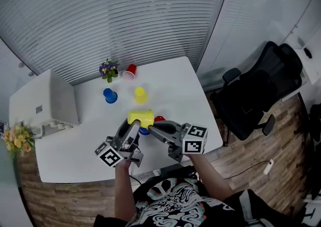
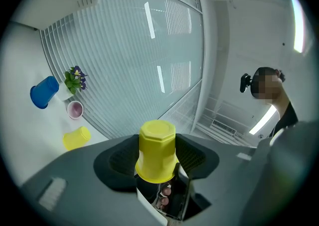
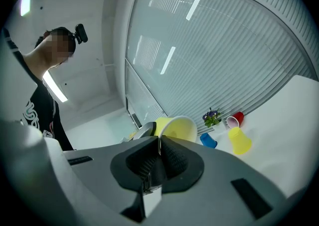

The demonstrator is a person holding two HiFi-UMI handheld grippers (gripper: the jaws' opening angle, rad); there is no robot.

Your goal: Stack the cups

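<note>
From above we see the left gripper [image 1: 134,125] and the right gripper [image 1: 150,128] meeting on one yellow cup [image 1: 140,117], which lies sideways above the white table [image 1: 175,78]. Right under the jaws sit a blue cup [image 1: 144,131] and a red thing [image 1: 159,119], both mostly covered by the grippers. Well beyond the jaws stand a second blue cup [image 1: 110,95] and a second yellow cup [image 1: 141,94], both upside down. Past them a red cup [image 1: 130,72] lies on its side beside a small flower pot [image 1: 108,69]. An office chair [image 1: 258,90] stands off on the right gripper's side.

In the left gripper view, the jaws are spread wide, and their pads rest against the flanks of the yellow cup [image 2: 156,145]. Its base points away from us. The other cups and the flowers lie far to the left of the jaws, with nothing between.

In the right gripper view, the jaws are pressed together, pinching the thin rim of the yellow cup [image 3: 178,127]. Its open mouth is just past the fingertips. The loose cups sit to the right of the jaws, well apart from them.
</note>
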